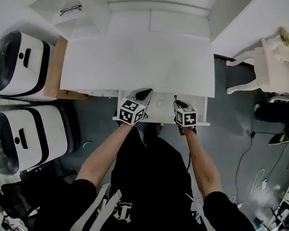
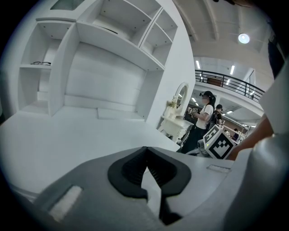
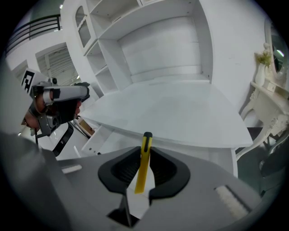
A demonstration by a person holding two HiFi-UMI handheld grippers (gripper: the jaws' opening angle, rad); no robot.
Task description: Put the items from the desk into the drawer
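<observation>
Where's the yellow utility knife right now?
Right gripper view: the yellow utility knife is clamped in the right gripper, over the open drawer under the white desk.

The open drawer [image 1: 161, 105] below the desk's [image 1: 138, 62] front edge lies open from above. The left tool [image 1: 144, 93] and right tool [image 1: 176, 101] are stationed over it, with a free gap left between them. The back edge is walled off by a shelf unit [image 1: 87, 18].
</observation>
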